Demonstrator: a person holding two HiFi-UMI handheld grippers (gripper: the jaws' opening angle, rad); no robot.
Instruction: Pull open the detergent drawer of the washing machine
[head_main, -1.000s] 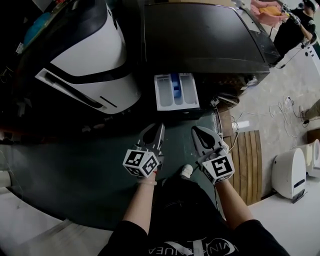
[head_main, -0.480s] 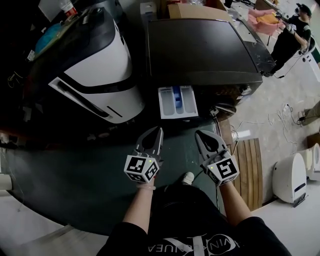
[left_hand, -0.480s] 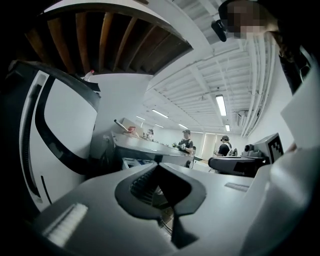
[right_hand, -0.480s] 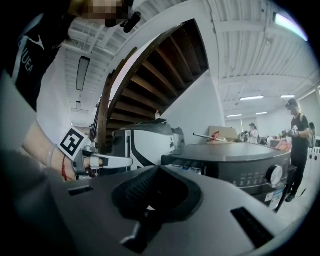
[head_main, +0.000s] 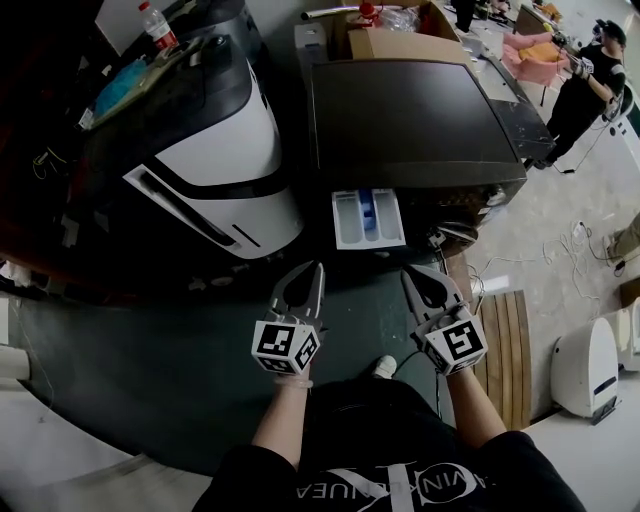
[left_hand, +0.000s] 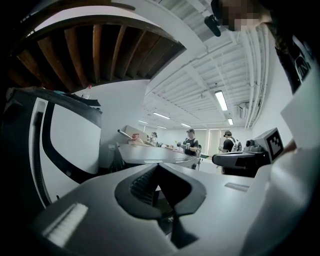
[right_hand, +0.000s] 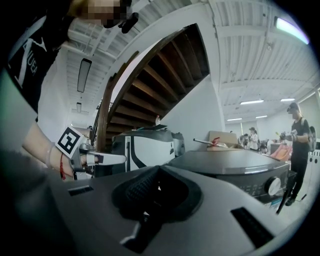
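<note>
The drawer (head_main: 368, 217) stands pulled out of the washing machine (head_main: 415, 120). The left claw (head_main: 315, 272) and the right claw (head_main: 415, 275) are pressed together, empty, apart from it. A careless bump could probably strain the drawer.

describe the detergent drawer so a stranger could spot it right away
Find the dark washer right of the big white appliance. From its front edge a pale drawer juts out, already pulled open. It is the only light tray there, split into compartments with a blue insert in the middle one.
</note>
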